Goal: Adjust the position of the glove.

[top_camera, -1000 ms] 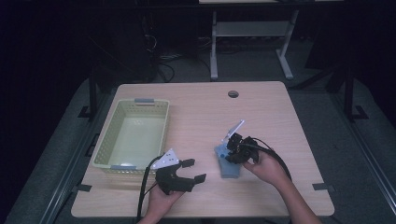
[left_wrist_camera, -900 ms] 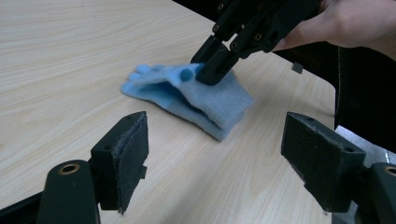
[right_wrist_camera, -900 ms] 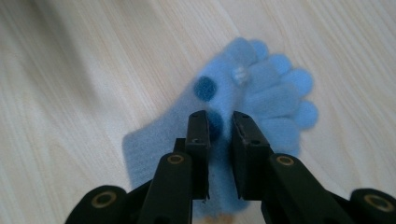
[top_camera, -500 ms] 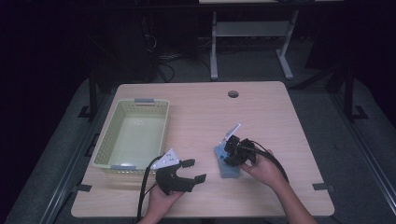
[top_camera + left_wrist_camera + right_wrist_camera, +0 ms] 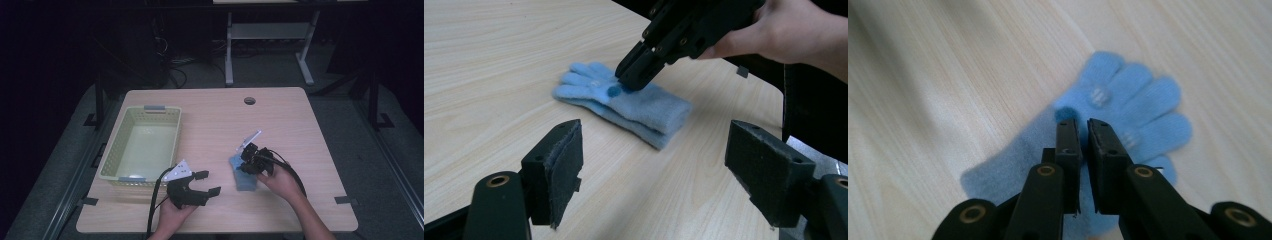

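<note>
Table (image 5: 300, 125), basket (image 5: 115, 150), blue glove (image 5: 644, 107): glove lies flat on the table, right of the basket.
Glove likely light, soft, limp; best pinched mid-palm. Right gripper (image 5: 1083, 125) has just closed, pinching it there. Left gripper (image 5: 654, 165) spread, empty, nearby. No writing legible.

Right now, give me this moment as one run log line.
right gripper: jaws just closed, pinching blue glove | left gripper: open, empty, facing glove | basket: empty, left on table

Bare tabletop (image 5: 280, 115) all around; basket (image 5: 116, 150) far left.
</note>
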Demonstrator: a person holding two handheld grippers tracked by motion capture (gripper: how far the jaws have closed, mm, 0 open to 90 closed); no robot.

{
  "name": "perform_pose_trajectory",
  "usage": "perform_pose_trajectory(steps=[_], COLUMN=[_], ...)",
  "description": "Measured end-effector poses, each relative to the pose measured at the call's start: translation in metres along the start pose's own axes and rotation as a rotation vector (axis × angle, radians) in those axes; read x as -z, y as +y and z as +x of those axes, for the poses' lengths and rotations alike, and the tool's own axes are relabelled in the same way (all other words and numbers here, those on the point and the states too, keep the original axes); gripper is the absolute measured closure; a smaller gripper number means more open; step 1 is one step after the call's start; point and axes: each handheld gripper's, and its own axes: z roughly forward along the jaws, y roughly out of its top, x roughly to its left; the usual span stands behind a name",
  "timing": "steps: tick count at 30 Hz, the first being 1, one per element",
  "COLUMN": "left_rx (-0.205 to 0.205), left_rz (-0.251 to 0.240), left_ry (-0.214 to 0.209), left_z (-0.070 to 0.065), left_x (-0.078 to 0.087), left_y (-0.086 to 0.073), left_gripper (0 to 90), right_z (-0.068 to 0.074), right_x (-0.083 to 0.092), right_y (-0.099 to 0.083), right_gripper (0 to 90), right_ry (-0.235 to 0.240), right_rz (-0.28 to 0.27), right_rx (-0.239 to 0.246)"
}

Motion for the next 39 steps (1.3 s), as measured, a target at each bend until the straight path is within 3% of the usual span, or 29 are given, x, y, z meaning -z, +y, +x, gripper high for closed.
perform_pose_trajectory(steps=[4,7,14,17,20,24,29,36,39], left_rx=[0.012,0.012,0.003,0.009,0.011,0.067,0.066,0.106,0.146], left_rz=[0.007,0.010,0.023,0.021,0.018,-0.001,0.019,0.039,0.073], left_ry=[0.002,0.002,0.010,0.012,0.018,0.010,0.042,0.048,0.056], left_z=[-0.001,-0.001,0.000,0.002,0.003,0.003,-0.001,-0.006,-0.006], left_x=[-0.001,-0.002,-0.005,-0.005,-0.005,-0.006,-0.012,-0.025,-0.034], left_y=[-0.001,-0.001,-0.001,-0.001,-0.001,0.000,0.001,0.006,0.008], left_gripper=[23.0,23.1,23.1,23.1,23.1,23.2,23.0,23.0,23.0], right_z=[0.001,0.002,-0.003,-0.006,-0.011,-0.015,-0.015,-0.014,-0.015], right_x=[-0.012,-0.010,0.001,0.004,0.011,0.018,0.022,0.027,0.027], right_y=[-0.003,-0.003,-0.012,-0.015,-0.023,-0.036,-0.047,-0.059,-0.067], right_gripper=[83.7,81.5,59.7,57.0,53.1,49.6,47.4,42.0,40.7], right_ry=[0.003,0.004,0.007,0.009,0.024,0.021,0.000,0.045,0.077], right_rz=[0.017,0.006,-0.054,-0.065,-0.110,-0.150,-0.175,-0.235,-0.272], right_rx=[-0.006,-0.019,-0.102,-0.124,-0.179,-0.252,-0.295,-0.380,-0.433])
